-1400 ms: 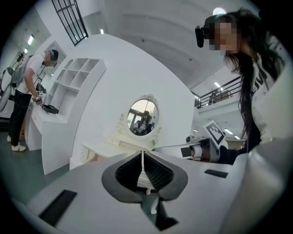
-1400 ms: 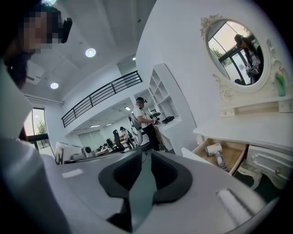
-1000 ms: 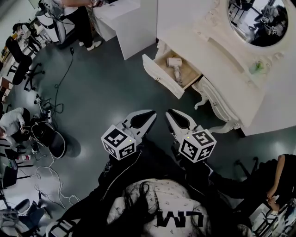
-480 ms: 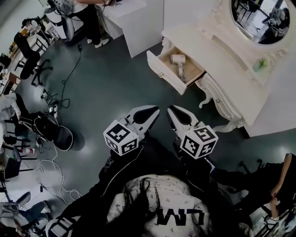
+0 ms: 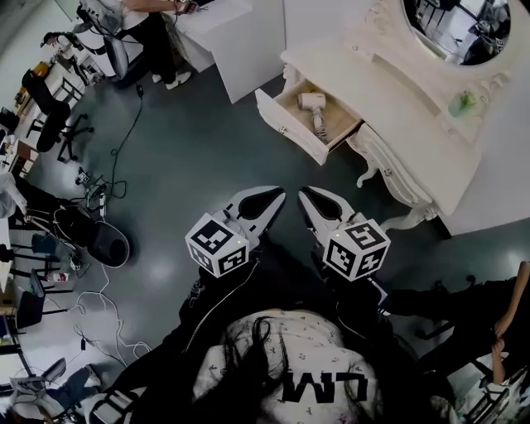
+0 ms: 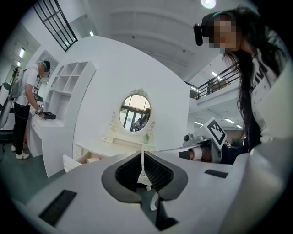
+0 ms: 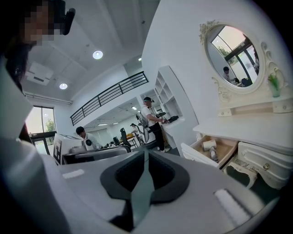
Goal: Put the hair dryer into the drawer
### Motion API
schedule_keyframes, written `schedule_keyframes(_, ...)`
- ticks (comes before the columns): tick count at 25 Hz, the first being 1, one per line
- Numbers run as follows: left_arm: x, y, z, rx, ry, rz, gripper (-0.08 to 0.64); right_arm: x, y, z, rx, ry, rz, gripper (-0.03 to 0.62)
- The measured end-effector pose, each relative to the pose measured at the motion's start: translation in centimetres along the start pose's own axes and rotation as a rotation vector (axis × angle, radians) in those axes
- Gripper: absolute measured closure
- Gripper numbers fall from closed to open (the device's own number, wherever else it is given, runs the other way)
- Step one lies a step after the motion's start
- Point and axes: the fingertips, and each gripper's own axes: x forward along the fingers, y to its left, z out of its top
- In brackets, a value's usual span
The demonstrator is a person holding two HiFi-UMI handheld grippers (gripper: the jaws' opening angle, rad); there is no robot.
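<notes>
The drawer [image 5: 286,132] of the white dressing table [image 5: 397,91] stands pulled out, at about one o'clock from the two grippers in the head view. Its front is white with a small knob and its bottom is pale wood. On that bottom lies the hair dryer [image 5: 313,106] — white, barrel toward eleven o'clock, handle toward five. The table has scrolled legs and an oval mirror [image 5: 451,25] in an ornate frame. Well apart, over the dark glossy floor [image 5: 190,141], the left gripper [image 5: 276,195] has its ribbed black pads together on nothing. The right gripper [image 5: 305,197] — its jaws have just been closing — is likewise together and empty.
</notes>
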Motion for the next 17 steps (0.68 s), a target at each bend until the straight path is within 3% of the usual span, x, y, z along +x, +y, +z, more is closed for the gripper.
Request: schedule_keyframes(17, 0.29, -0.03, -0.31, -0.002, 0.007, 0.001, 0.566, -0.01, -0.28, -0.67, -0.001, 0.02, 0.0, 0.561)
